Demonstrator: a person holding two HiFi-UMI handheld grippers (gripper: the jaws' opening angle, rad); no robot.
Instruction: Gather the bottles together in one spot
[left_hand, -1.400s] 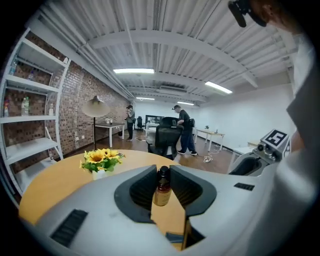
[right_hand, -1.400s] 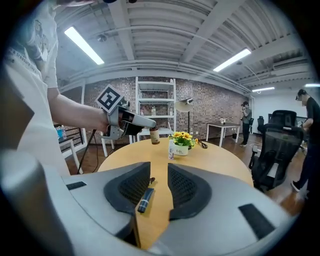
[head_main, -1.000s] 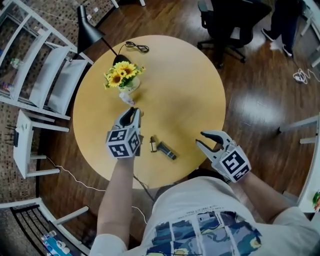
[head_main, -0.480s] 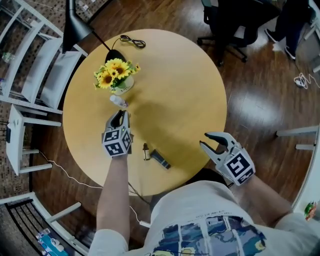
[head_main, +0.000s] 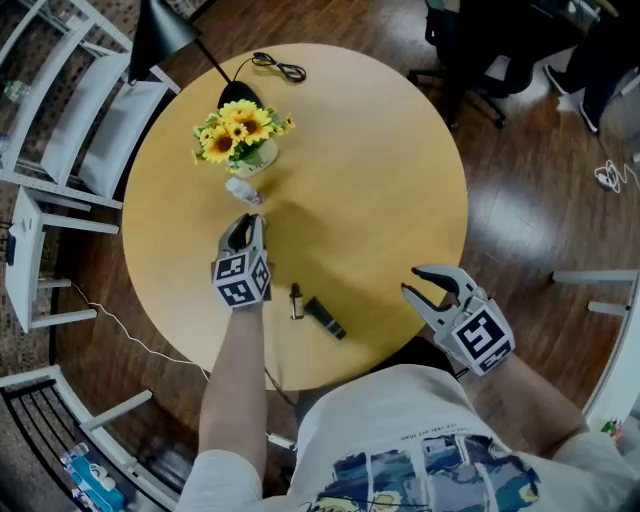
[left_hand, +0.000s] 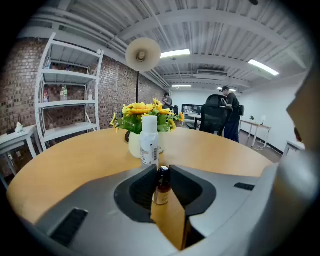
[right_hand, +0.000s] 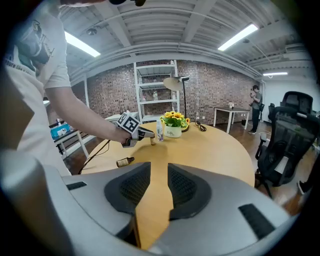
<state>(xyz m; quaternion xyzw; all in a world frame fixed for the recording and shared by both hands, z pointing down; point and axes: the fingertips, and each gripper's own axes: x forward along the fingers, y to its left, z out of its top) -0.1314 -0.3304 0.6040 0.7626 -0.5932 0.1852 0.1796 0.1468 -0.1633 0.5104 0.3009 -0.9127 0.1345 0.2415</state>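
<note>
My left gripper (head_main: 243, 224) is shut on a small brown bottle (left_hand: 161, 186) with a black cap, held upright low over the round wooden table (head_main: 370, 180). Just beyond it stands a white bottle (left_hand: 149, 141) (head_main: 243, 190), in front of a vase of yellow flowers (head_main: 240, 137). Two more small bottles lie near the table's front: an amber one (head_main: 296, 301) and a dark one (head_main: 326, 319). My right gripper (head_main: 421, 286) hovers at the front right edge of the table, open with nothing between its jaws (right_hand: 159, 175).
A black lamp (head_main: 160, 35) and a coiled cable (head_main: 275, 65) are at the table's far side. White shelving and chairs (head_main: 60, 150) stand to the left, an office chair (head_main: 480, 50) at the far right. A person stands far off across the room (right_hand: 256, 107).
My left gripper has come down toward the tabletop with the brown bottle, ending close to the white bottle. The right gripper has shifted only slightly.
</note>
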